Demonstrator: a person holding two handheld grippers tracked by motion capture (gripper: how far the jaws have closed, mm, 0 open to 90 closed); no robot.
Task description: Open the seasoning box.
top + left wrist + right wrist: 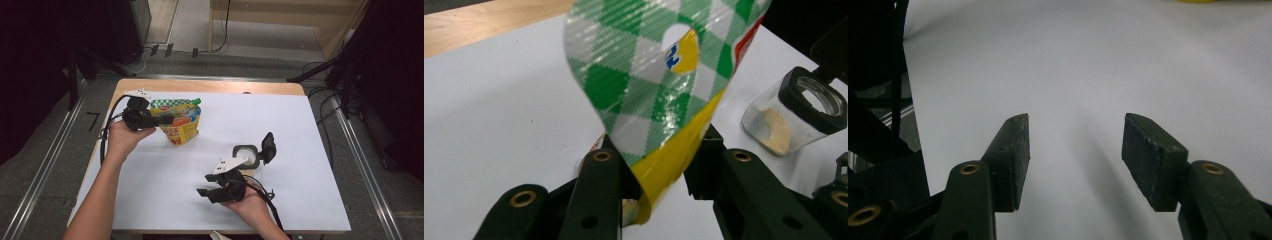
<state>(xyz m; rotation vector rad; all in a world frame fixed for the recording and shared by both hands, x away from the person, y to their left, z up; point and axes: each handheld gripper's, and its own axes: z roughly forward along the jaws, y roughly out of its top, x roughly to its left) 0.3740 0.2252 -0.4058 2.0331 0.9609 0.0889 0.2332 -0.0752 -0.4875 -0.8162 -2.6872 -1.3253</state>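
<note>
The right gripper [204,192], nearest, is held level over the white table sheet [300,150], jaws apart and empty (palm upward); the left gripper [167,119] pinches the green-checked yellow foil pouch [181,120].

Black tools [165,120], brass rivets, grey top plates, black cables; forearms unsleeved.
</note>
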